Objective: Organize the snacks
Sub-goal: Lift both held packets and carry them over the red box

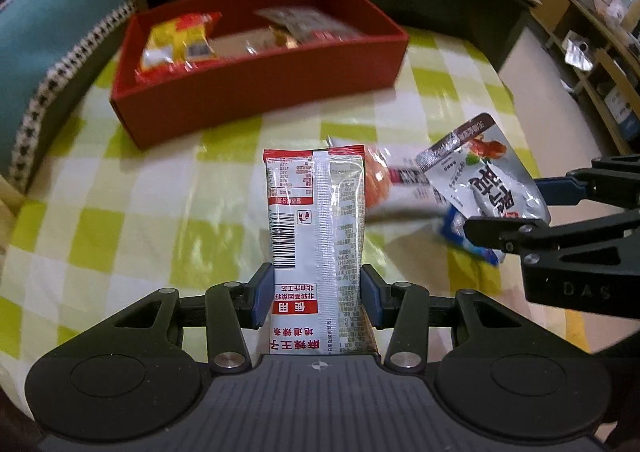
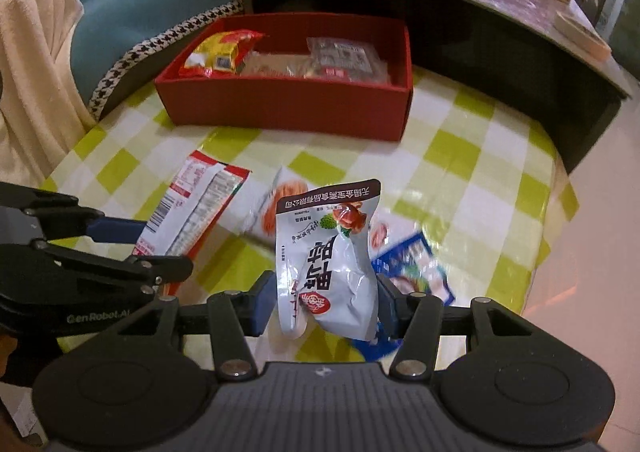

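Red cardboard box (image 1: 256,92) lay ahead of both claws, its long side across their line of reach. Left claw (image 1: 316,292) clamped a long red-and-white packet (image 1: 316,220), lengthwise along its fingers; right claw (image 2: 326,296) pinched a grey pouch (image 2: 328,252). Neither stood clearly nearer. Only the right view showed a blue packet (image 2: 416,260) on the checked cloth (image 2: 480,172) behind the pouch.

Left gripper (image 1: 316,294): we hold it angled steeply downward, blue-padded fingers (image 1: 262,294) pressed against both sides of a long packet. Right gripper (image 2: 326,302): likewise pitched down, fingers (image 2: 264,302) clamped on a pouch. We carry the two side by side, near each other, not touching.
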The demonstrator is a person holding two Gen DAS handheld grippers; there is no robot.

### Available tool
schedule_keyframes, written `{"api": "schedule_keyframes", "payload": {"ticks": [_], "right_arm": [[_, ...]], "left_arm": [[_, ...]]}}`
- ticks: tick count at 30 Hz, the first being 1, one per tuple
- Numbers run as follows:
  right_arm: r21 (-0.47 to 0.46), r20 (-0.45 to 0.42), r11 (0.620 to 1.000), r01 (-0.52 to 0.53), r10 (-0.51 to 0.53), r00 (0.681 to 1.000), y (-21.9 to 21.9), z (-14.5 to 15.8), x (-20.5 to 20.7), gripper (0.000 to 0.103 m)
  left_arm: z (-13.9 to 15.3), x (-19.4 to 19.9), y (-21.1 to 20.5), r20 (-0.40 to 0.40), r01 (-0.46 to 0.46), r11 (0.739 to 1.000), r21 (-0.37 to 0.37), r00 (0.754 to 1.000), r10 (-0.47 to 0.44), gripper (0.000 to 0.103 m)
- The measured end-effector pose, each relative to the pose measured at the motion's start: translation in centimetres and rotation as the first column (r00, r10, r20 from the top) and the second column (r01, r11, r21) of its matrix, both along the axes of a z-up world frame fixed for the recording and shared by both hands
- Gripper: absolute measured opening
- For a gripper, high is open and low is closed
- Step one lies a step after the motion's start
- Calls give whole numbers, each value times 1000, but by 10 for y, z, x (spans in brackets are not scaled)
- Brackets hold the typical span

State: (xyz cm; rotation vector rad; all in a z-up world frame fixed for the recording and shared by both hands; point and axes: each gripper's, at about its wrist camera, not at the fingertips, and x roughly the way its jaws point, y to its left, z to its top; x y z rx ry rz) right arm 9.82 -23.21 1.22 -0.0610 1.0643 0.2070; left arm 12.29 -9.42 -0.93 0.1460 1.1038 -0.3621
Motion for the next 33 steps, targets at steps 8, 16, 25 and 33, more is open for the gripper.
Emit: {"api": "schedule_keyframes", "payload": {"ticks": [8, 16, 25, 33], "right_arm": [[3, 52, 1000, -15, 15, 999, 4, 16, 30, 58], [7, 119, 1000, -16, 15, 993, 8, 43, 66, 58], [21, 142, 999, -29, 26, 989, 14, 52, 100, 58], [18, 154, 1000, -16, 13, 988, 12, 52, 135, 58]], "left_arm": [[19, 29, -3, 50, -32, 999, 11, 998, 32, 53], [42, 59, -5, 109, -73, 997, 9, 992, 71, 53], [54, 94, -8, 137, -110, 994, 22, 985, 106, 53], [54, 129, -15, 146, -130, 991, 42, 982, 123, 53]]}}
